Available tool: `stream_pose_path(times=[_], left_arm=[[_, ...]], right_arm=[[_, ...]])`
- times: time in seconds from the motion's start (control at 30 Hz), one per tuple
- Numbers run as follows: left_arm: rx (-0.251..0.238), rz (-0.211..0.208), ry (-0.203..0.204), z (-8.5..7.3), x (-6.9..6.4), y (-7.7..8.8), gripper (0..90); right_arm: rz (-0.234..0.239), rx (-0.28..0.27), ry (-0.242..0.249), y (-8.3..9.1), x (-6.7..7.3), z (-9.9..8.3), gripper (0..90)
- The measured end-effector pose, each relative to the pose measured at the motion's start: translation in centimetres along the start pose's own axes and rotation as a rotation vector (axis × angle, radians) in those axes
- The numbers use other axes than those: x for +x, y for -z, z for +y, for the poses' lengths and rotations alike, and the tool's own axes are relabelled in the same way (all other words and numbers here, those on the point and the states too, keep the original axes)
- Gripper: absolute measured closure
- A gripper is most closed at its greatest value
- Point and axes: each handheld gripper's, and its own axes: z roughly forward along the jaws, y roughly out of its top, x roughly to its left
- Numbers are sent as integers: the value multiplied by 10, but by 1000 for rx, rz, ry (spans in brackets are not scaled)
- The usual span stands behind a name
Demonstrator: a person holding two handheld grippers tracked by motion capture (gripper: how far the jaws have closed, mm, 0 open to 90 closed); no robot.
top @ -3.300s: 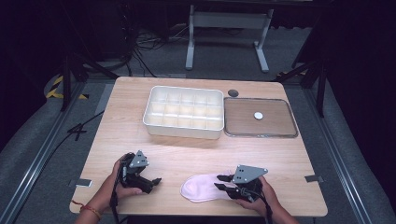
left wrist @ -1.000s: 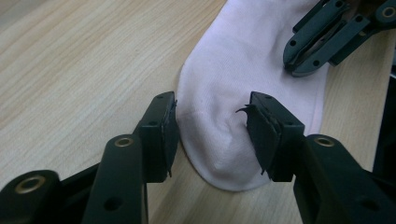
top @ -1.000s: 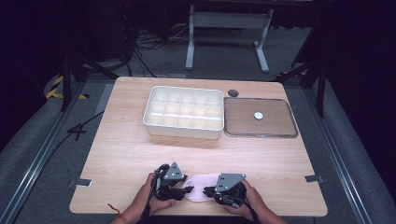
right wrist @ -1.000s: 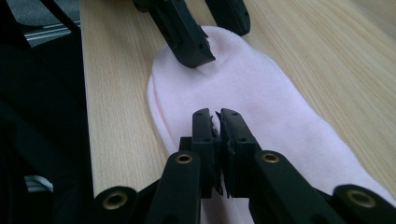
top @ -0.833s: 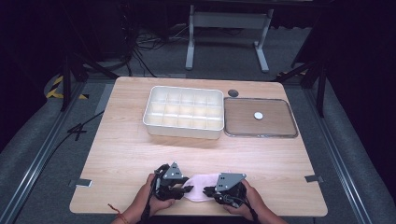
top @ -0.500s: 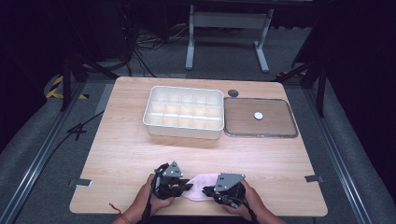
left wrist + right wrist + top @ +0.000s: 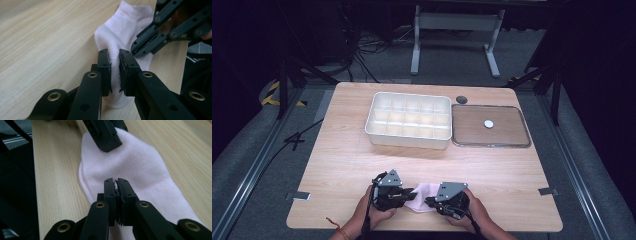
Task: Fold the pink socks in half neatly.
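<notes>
High view, left to right: left gripper [image 7: 404, 191] at lower centre of the frame, pale pink sock [image 7: 424, 196] flat on the wooden table [image 7: 342, 165] between both hands, right gripper [image 7: 432, 202] just right of it.

Change: 3.3 s back the left gripper sat well off to the lower left, clear of the sock; by a second ago it had come in to the sock's left end. Its jaws have just been closing, fabric between them. So both ends look gripped now; my read is the sock is ready to be lifted, folded or stretched, and nothing has gone toward the white compartment tray [image 7: 408, 120] or the clear lid [image 7: 490, 125] in the upper half.

Left gripper view: left jaws nearly together, a pinched ridge of sock [image 7: 117, 37] clamped between the pads [image 7: 105, 71].

Right gripper view: right jaws all but touching, nipping the sock's [image 7: 135, 167] edge at centre frame. Thin bite, so a slip risk if pulled hard.
</notes>
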Motion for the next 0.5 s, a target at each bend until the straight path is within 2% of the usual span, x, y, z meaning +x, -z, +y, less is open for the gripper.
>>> stream_pose_path(times=[0.3,0.5], left_arm=[[-37,14,-30,3,-1,6,798],[-63,5,-18,3,-1,8,790]], right_arm=[[2,-10,-8,-9,-3,7,862],[9,-7,-13,-14,-4,12,862]])
